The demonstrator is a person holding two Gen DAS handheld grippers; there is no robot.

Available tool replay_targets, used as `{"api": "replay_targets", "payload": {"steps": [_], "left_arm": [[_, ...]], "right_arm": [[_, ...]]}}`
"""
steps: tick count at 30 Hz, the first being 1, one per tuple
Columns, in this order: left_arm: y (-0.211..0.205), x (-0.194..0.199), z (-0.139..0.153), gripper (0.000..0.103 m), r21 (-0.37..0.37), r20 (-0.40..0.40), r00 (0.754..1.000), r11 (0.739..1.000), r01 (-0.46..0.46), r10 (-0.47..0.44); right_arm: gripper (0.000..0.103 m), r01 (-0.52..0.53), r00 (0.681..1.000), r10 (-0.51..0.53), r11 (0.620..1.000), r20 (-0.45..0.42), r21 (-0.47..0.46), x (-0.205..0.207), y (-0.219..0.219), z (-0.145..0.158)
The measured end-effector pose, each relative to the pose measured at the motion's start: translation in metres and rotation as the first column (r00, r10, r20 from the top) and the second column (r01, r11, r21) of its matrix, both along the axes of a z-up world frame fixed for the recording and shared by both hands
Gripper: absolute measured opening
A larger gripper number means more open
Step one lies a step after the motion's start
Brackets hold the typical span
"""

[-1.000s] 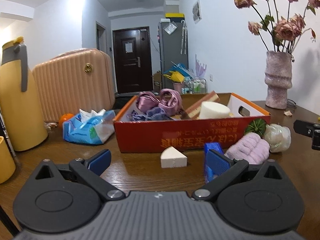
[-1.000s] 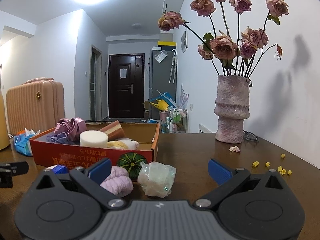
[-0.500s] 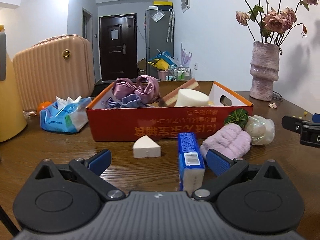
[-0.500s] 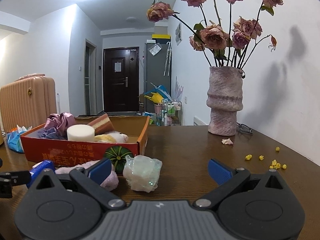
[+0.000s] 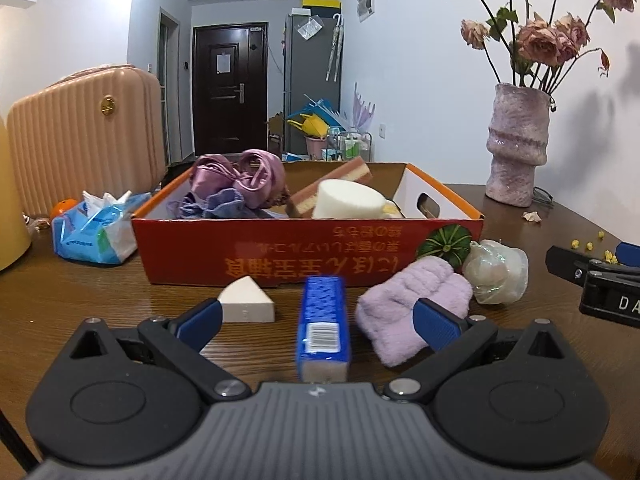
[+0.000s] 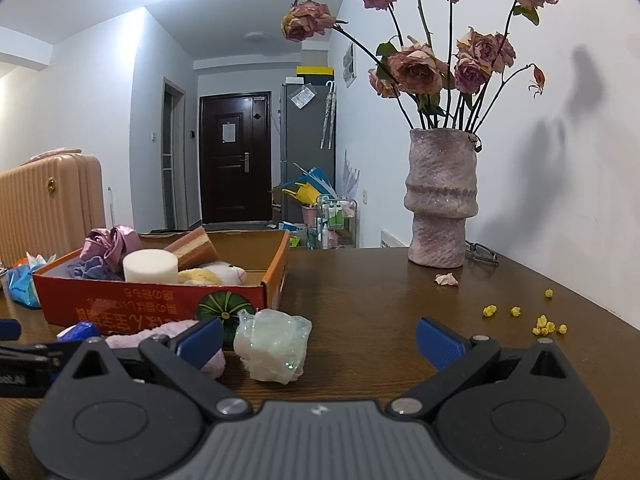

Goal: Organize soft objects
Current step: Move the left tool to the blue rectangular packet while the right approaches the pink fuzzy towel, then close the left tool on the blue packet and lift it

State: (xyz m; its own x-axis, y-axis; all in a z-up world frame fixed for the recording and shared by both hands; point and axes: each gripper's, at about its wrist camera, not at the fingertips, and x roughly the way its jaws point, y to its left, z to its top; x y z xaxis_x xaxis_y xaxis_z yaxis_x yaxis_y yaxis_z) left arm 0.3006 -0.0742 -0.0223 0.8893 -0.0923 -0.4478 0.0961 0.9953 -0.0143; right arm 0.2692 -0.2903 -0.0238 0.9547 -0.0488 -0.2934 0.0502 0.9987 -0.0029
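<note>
A red cardboard box (image 5: pixel 308 256) (image 6: pixel 152 308) on the wooden table holds purple fabric (image 5: pixel 240 176), a white foam cylinder (image 5: pixel 348 200) and a layered sponge. In front of it lie a white wedge sponge (image 5: pixel 246 300), a blue-wrapped sponge (image 5: pixel 324 316), a lilac fluffy cloth (image 5: pixel 412 300) and a white crinkly bundle (image 5: pixel 498 272) (image 6: pixel 272 344). My left gripper (image 5: pixel 316 318) is open, with the blue-wrapped sponge lying between its fingers, untouched. My right gripper (image 6: pixel 318 338) is open, just right of the crinkly bundle, holding nothing.
A pink vase (image 6: pixel 440 200) of dried roses stands at the back right, with yellow crumbs (image 6: pixel 544 322) scattered on the table. A blue tissue pack (image 5: pixel 96 232), a peach suitcase (image 5: pixel 80 144) and a yellow jug edge (image 5: pixel 10 200) are on the left.
The left gripper shifted right and forward, so the blue-wrapped sponge now lies centred between its fingers. The right gripper swung slightly right; the crinkly bundle sits nearer its left finger.
</note>
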Motion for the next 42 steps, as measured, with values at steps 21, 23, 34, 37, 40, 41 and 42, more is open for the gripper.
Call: {"api": "replay_targets", "payload": {"steps": [21,23,34,37,40,41,42], "left_arm": [[0.003,0.018,-0.014,0.103,0.003,-0.111,0.993,0.999,-0.045,0.045],[0.005,0.019,-0.015,0.103,-0.002,-0.115,0.992,0.998,-0.056,0.056],[0.011,0.031,-0.022,0.032,-0.029,-0.179,0.984,0.999,-0.025,0.02],[0.009,0.031,-0.022,0.025,-0.014,-0.178,0.984,1.0,-0.026,0.023],[0.012,0.03,-0.021,0.025,-0.018,-0.168,0.985,0.999,-0.033,0.029],[0.013,0.03,-0.02,0.025,-0.018,-0.163,0.986,0.999,-0.036,0.033],[0.014,0.029,-0.018,0.025,-0.019,-0.156,0.987,0.999,-0.039,0.036]], "right_arm": [[0.103,0.003,1.0,-0.002,1.0,-0.003,0.016,-0.001,-0.002,0.001],[0.103,0.002,1.0,-0.002,1.0,-0.003,0.016,-0.001,-0.002,0.001],[0.103,0.006,1.0,-0.005,1.0,-0.006,0.013,0.0,-0.002,0.0],[0.103,0.009,1.0,-0.009,1.0,-0.007,0.011,0.001,-0.002,0.0],[0.103,0.015,1.0,-0.015,1.0,-0.008,0.01,0.001,-0.002,-0.001],[0.103,0.017,1.0,-0.017,1.0,-0.008,0.009,0.001,-0.002,-0.001],[0.103,0.019,1.0,-0.019,1.0,-0.007,0.008,0.001,-0.002,-0.001]]}}
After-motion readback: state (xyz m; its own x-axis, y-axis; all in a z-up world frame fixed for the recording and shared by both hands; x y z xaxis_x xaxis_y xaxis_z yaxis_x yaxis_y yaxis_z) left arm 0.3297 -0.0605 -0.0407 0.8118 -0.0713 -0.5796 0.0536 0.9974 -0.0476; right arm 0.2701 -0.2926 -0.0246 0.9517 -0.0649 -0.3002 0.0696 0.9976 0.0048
